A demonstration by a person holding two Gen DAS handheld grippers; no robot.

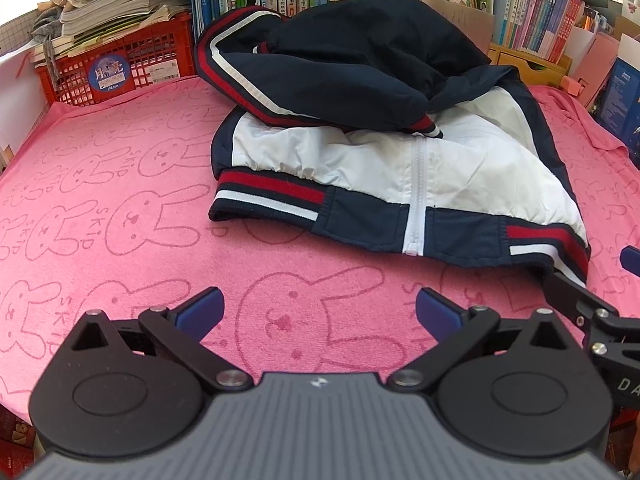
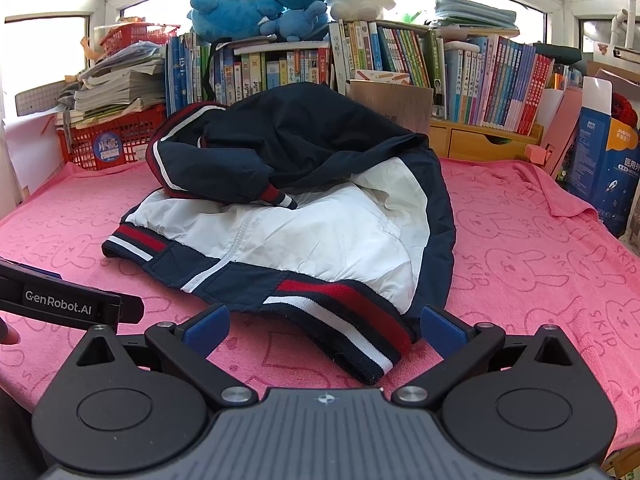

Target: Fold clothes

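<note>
So we're sitting with both grippers spread wide and gripping nothing, hovering just above the pink bunny towel [image 1: 120,208] that's covering the table. The jacket [image 1: 380,152] is lying ahead of the fingers with both sleeves already flopped over the body, zipper side up, so we're guessing the next bit is taking the striped hem and bringing it up toward the collar.

The right gripper [image 2: 324,330] is lined up best: the hem corner [image 2: 372,344] is poking right in between its fingers, close to the right-hand pad. The left gripper [image 1: 318,310] has only bare towel between its fingers, and the jacket's other hem corner [image 1: 240,200] is lying well ahead and slightly to the left.

What we're thinking for doing this cleanly:
- get the left one moving forward to its corner before closing either side
- pinch the ribbed band itself, since the white shell fabric looks slippery
- avoid scooping up the towel underneath
- lift both corners level, so the stacked sleeves aren't sliding off
</note>
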